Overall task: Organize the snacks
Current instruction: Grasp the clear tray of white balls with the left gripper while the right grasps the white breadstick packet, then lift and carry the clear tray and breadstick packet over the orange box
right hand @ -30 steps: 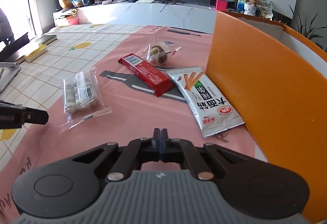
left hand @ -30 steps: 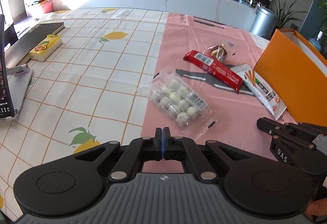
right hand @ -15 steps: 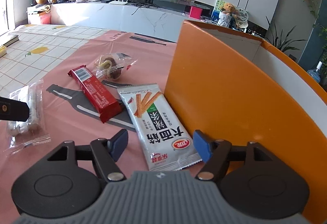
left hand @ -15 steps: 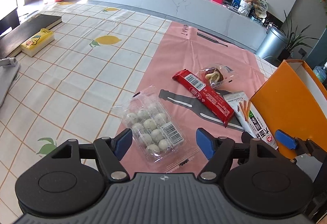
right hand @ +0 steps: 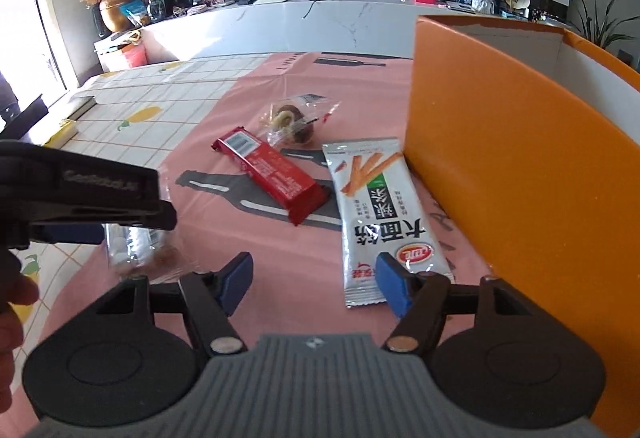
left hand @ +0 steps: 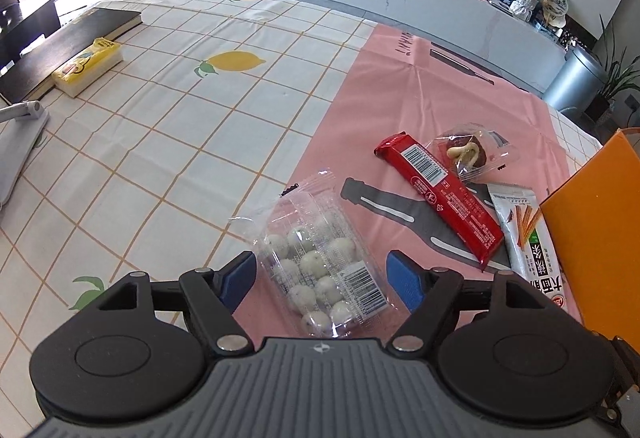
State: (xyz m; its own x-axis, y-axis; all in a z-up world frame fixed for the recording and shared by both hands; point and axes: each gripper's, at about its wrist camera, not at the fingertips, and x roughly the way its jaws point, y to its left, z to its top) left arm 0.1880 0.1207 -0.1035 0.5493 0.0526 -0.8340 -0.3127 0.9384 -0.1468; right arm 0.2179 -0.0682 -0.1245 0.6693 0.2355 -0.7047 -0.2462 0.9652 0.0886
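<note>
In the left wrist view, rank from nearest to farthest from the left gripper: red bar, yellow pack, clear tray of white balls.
1. Clear tray: between the open left gripper fingers.
2. Red bar: ahead, right, on the pink mat.
3. Yellow pack: far left, beside the black book.

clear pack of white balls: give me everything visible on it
The clear pack is a crinkly plastic wrapper over a see-through tray of round, speckled white balls in rows, with a barcode label near its close end. It lies flat on the pink mat's edge, between the open left gripper's jaws; neither pad visibly presses it.
</note>
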